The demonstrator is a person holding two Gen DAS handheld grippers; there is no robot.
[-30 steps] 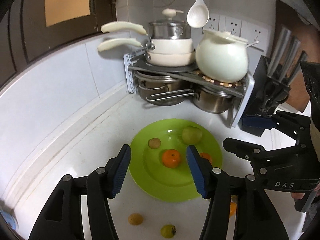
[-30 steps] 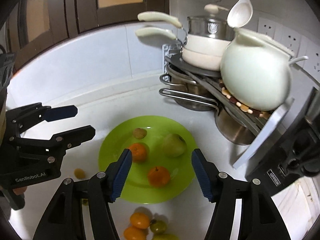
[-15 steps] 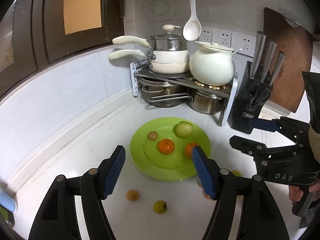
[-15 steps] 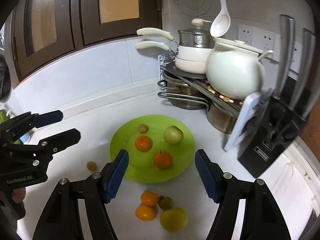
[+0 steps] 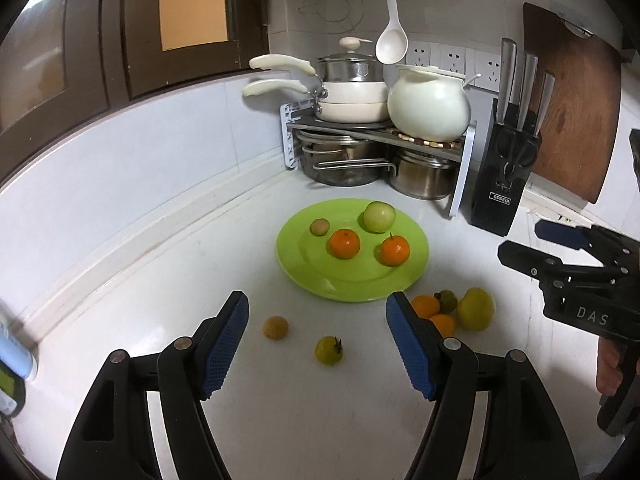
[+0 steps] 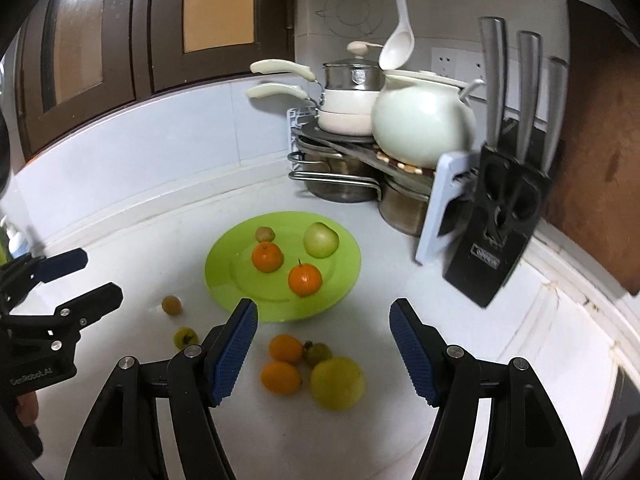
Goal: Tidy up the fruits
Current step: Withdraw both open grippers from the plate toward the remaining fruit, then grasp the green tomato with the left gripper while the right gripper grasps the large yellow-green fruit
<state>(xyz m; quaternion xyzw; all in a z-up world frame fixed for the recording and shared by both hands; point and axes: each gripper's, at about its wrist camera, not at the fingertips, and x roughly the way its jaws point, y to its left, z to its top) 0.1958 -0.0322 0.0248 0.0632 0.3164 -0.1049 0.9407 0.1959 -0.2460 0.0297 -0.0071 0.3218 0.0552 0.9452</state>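
A green plate (image 5: 290,258) on the white counter holds two oranges (image 5: 344,243), a green apple (image 5: 379,217) and a small brown fruit (image 5: 320,227). In front of the plate lie a brown fruit (image 5: 275,327) and a small yellow-green fruit (image 5: 328,350). My left gripper (image 5: 316,308) hovers open above them, empty. A cluster of two oranges (image 6: 285,347), a small green fruit (image 6: 318,353) and a large yellow-green fruit (image 6: 337,382) lies under my open, empty right gripper (image 6: 324,312). The plate (image 6: 232,276) is just beyond it.
A rack of pots (image 5: 360,148) with a white pot (image 5: 428,108) fills the back corner. A black knife block (image 5: 506,176) and a wooden board (image 5: 572,104) stand to its right. The tiled wall (image 5: 120,168) runs along the left.
Both grippers have drawn back from the plate toward the near counter, bringing the loose fruit into view. The left jaws stand wider than a second ago.
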